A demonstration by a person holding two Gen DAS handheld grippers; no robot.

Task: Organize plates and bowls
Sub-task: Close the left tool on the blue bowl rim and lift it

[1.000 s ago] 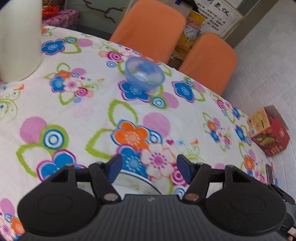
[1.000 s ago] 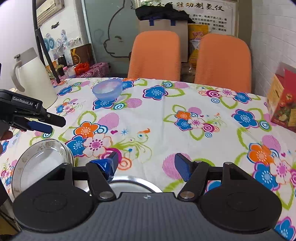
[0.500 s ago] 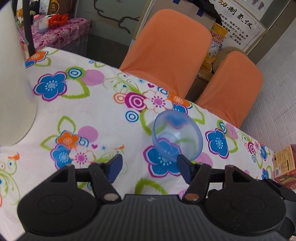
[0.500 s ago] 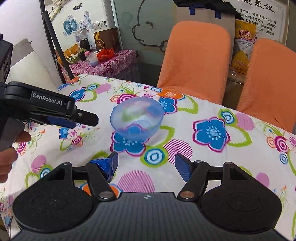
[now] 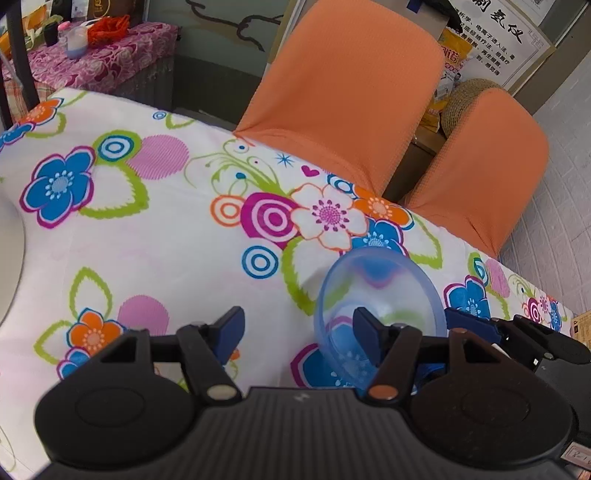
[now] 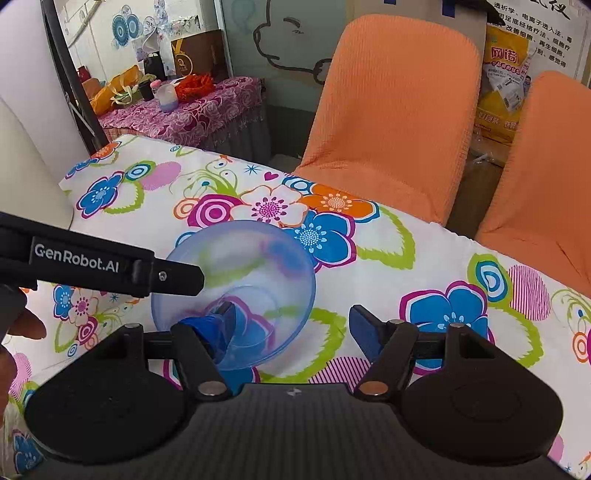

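Jaws of both grippers gape wide around the blue bowl (image 6: 236,288), gripping nothing; left gripper (image 5: 298,328) reads "GenRobot.AI"

On my left gripper (image 6: 159,275), seen from the right wrist camera, I read white lettering: "GenRobot.AI". A yellow bag (image 6: 504,59) behind the chairs carried large red Chinese characters, and a wall poster (image 5: 498,26) showed lines of black Chinese writing too small for me to read.
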